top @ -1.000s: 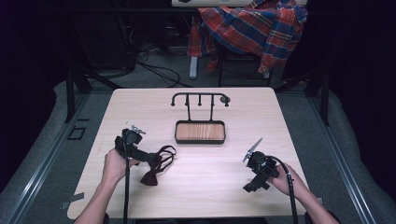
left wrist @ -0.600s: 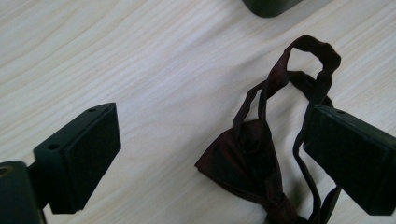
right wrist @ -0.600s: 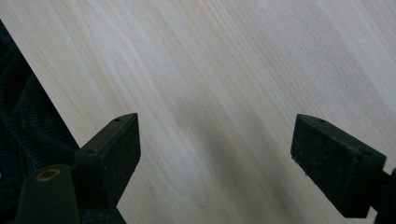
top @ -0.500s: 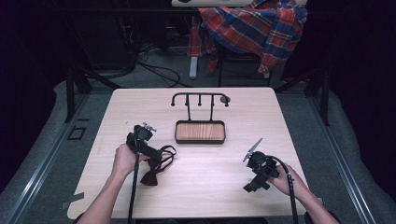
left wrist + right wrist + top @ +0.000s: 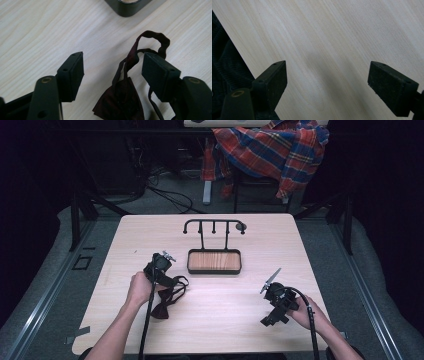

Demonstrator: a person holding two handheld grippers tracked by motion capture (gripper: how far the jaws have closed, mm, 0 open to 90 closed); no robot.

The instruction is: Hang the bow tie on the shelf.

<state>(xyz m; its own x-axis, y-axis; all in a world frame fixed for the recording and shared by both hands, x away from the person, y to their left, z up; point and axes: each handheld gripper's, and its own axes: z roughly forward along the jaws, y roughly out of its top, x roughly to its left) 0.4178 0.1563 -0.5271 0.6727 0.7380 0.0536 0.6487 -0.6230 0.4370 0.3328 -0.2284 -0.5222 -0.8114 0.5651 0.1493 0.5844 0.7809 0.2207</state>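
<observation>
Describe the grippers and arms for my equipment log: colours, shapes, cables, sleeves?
Both grippers are black. The left gripper and right gripper each end in two flat rectangular pads with small holes, on arms with brass-coloured rivets. A black cable trails from each. A grey three-cornered plate tops the right one. Forearms are bare, no sleeves in view.

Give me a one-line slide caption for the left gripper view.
Open left gripper poised over a dark red bow tie and its looped strap on a pale wooden table.
</observation>
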